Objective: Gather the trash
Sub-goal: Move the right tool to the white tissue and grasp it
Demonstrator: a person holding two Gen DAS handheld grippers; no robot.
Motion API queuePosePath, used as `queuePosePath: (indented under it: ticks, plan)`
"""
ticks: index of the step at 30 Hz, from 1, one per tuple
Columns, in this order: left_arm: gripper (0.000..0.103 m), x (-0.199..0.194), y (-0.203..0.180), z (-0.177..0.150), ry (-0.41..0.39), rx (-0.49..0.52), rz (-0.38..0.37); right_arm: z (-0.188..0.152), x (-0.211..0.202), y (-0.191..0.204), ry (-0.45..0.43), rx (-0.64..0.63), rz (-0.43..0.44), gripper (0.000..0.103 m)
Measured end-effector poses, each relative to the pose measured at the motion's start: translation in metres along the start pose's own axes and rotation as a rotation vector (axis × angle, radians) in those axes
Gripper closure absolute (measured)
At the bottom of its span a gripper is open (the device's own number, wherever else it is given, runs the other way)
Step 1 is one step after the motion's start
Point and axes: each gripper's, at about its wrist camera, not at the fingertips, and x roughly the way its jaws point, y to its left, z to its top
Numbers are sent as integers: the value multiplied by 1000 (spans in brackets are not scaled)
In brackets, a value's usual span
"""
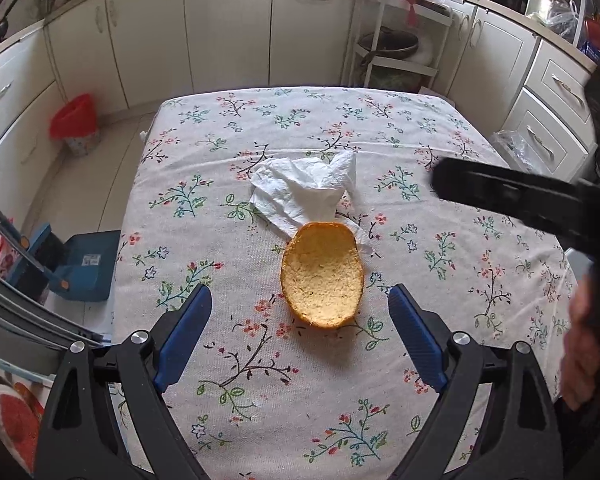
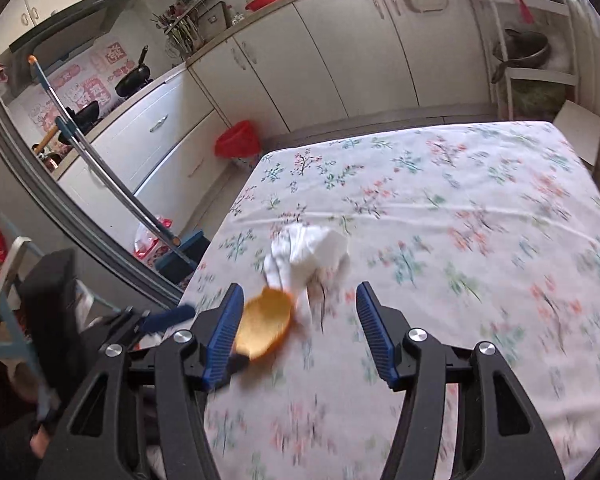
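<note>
An orange peel half (image 1: 322,274), hollow side up, lies on the flower-patterned counter (image 1: 480,288) just ahead of the left tongs (image 1: 300,300), in line with the gap between their blue fingers (image 1: 188,328), which are spread wide and hold and touch nothing. A crumpled white tissue (image 1: 304,192) lies touching the peel's far edge. In the blurred right wrist view the right tongs (image 2: 300,300) are also spread wide and empty, with the peel (image 2: 265,326) beside their left finger and the tissue (image 2: 308,254) just beyond the peel.
</note>
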Motion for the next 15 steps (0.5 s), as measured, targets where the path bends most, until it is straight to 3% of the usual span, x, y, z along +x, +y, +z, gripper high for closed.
queuePosePath:
  ticks: [13,15]
  plan:
    - [21,20,15,11,28,-46,-46,20,96,5,94,-56,-56,46]
    - [26,26,14,12,39,-44,-50,21,98,6,85,-86,-66,55]
